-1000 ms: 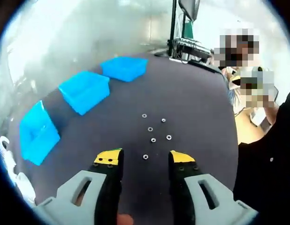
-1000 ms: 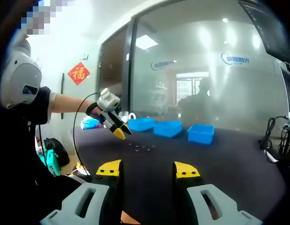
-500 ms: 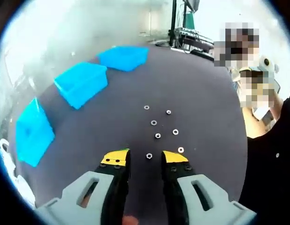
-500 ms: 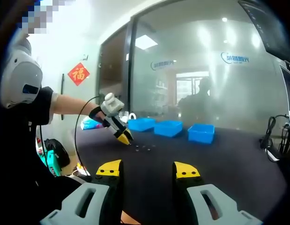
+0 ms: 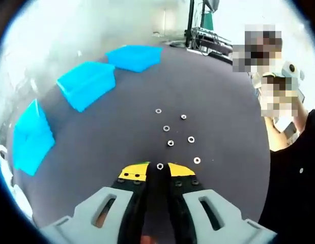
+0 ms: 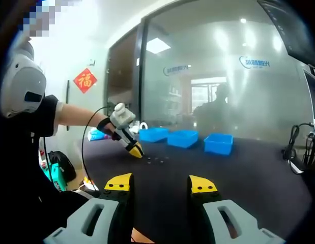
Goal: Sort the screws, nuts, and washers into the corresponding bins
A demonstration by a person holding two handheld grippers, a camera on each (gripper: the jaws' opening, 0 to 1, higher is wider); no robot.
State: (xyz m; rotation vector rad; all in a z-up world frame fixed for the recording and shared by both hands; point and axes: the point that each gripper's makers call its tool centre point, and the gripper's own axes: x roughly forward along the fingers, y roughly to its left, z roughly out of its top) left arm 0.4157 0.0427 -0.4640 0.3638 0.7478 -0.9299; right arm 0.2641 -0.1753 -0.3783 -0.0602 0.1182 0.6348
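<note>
In the left gripper view, the left gripper (image 5: 158, 172) sits low over the dark table (image 5: 218, 101) with its yellow-tipped jaws drawn together, pinching a small silver nut (image 5: 160, 166) right at their tips. Whether the nut is lifted or resting on the table cannot be told.

Just beyond the tips lie five more loose silver pieces, all small rings whose kind is hard to tell: one to the right of the held nut (image 5: 197, 160), one a little farther and nearly straight ahead (image 5: 170, 143), one to its right (image 5: 191, 139), then one farther on (image 5: 166, 128), and the two farthest, a left one (image 5: 158, 111) and a right one (image 5: 183, 117). They are near one another but apart, none touching.

Well to the left, three blue bins stand in a row along the table's far-left side: the near bin (image 5: 30, 137), the middle bin (image 5: 87, 84) and the far bin (image 5: 135, 57).

In the right gripper view, the right gripper (image 6: 161, 185) is held well back from the work, its jaws wide apart with nothing between them. Farther off on the left of that view, the left gripper (image 6: 135, 151) shows at the end of the person's outstretched arm (image 6: 76, 115), its yellow tip down at the table beside the scattered pieces. Beyond it the three blue bins (image 6: 182, 138) stand in a line before a glass wall (image 6: 213, 66).
</note>
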